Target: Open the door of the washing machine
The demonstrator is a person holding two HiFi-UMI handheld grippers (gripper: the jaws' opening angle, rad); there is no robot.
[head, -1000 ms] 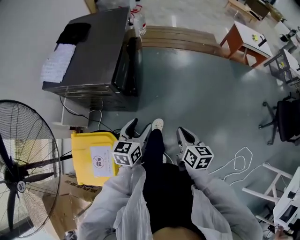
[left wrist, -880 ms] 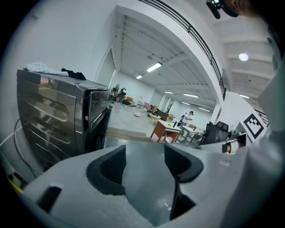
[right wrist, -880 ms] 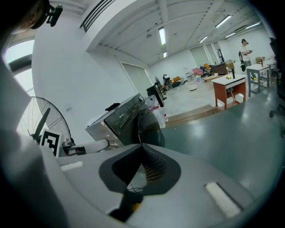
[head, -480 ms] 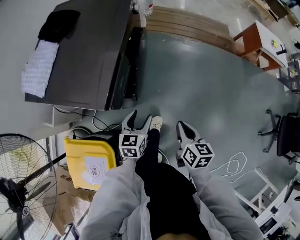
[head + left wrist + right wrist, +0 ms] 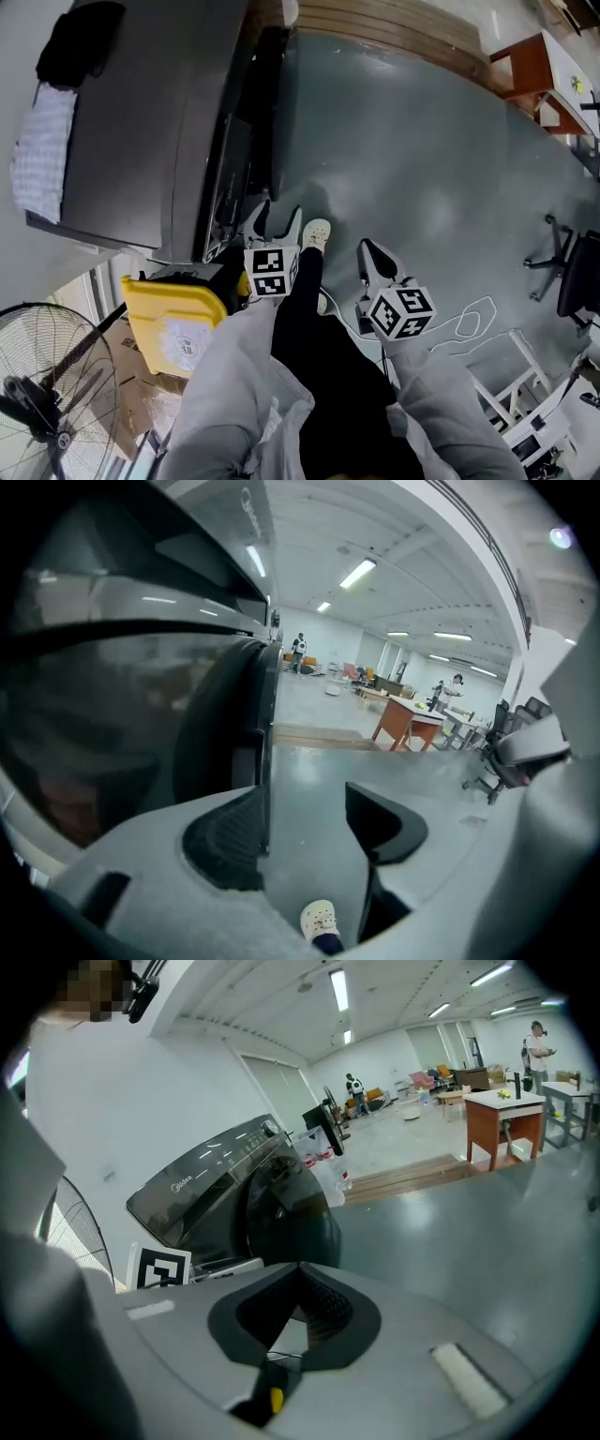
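The dark grey washing machine (image 5: 141, 122) fills the upper left of the head view, and its round dark door (image 5: 248, 141) faces right, closed against the front. My left gripper (image 5: 278, 220) is open, just in front of the machine's lower front near the door. In the left gripper view the door rim (image 5: 225, 724) looms right beside the left jaw of the left gripper (image 5: 309, 803), and nothing lies between the jaws. My right gripper (image 5: 367, 251) hangs farther right over the floor, shut and empty. From the right gripper (image 5: 300, 1267) I see the door (image 5: 291, 1213) ahead.
A yellow bin (image 5: 173, 323) and a standing fan (image 5: 47, 394) sit left of me. A white cloth (image 5: 42, 150) and a black item (image 5: 80, 42) lie on the machine top. A white cable (image 5: 469, 323), an office chair (image 5: 577, 272) and a red-brown desk (image 5: 553, 75) are to the right.
I have stepped closer to the washing machine, which now looms larger. The left gripper has moved up to the machine's front near the door. The right gripper stays beside my leg.
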